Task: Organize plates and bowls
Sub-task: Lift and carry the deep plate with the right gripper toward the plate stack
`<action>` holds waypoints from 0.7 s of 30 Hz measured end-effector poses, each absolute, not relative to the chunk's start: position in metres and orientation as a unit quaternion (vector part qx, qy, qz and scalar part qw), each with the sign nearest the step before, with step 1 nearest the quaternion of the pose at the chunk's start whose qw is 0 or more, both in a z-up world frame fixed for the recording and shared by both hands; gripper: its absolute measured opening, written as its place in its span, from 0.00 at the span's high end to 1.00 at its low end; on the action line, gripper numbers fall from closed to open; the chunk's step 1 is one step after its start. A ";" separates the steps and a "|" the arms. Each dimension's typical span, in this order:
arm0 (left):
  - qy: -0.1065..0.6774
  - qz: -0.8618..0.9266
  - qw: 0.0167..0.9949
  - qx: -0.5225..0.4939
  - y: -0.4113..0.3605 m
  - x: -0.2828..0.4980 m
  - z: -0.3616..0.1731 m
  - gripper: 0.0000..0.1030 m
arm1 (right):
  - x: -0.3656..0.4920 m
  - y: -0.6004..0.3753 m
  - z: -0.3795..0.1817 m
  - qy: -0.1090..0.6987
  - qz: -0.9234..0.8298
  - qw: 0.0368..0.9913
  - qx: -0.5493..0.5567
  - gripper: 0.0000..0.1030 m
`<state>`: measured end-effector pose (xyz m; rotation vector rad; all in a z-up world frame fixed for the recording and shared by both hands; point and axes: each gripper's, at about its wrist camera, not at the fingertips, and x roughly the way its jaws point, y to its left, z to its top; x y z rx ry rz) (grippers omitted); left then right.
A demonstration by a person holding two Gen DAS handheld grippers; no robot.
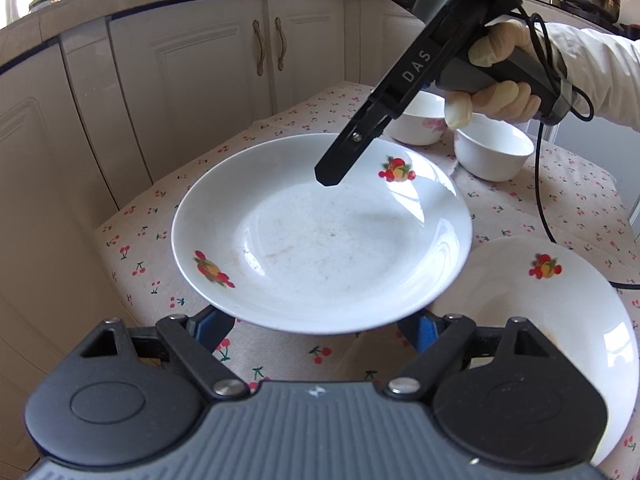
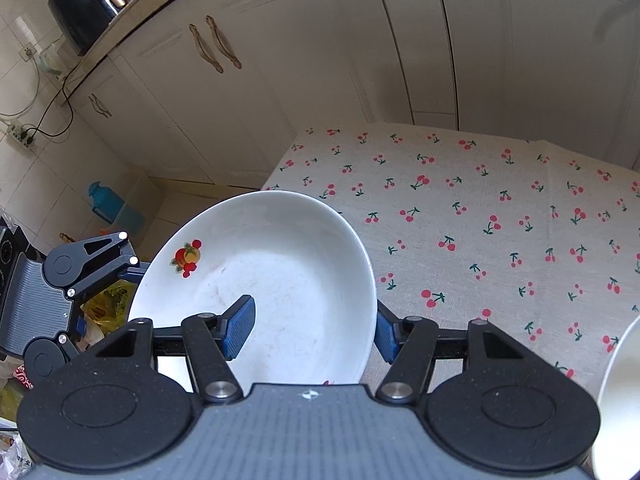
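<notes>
Two plates, two bowls, all empty. Right gripper pinches one plate; left gripper spread beneath. The other plate sits on the table's near edge.

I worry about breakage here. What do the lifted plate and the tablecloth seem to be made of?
The lifted plate: probably glazed ceramic or porcelain; glossy white, sharp window reflections, printed fruit decals, though melamine cannot be ruled out. The tablecloth: matte woven fabric, seemingly cotton or linen, with faint creases and a cherry print.
</notes>
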<state>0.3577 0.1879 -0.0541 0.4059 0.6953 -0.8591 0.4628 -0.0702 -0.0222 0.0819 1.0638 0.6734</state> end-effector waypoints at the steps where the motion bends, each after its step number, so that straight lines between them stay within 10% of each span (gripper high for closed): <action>1: 0.327 -0.405 0.832 0.191 0.187 0.356 -0.052 0.15 | 0.460 -0.071 -0.020 0.496 0.315 0.808 0.039 0.35; 21: 0.321 -0.397 0.840 0.185 0.172 0.275 -0.027 0.15 | 0.379 -0.090 0.016 0.471 0.325 0.819 0.036 0.34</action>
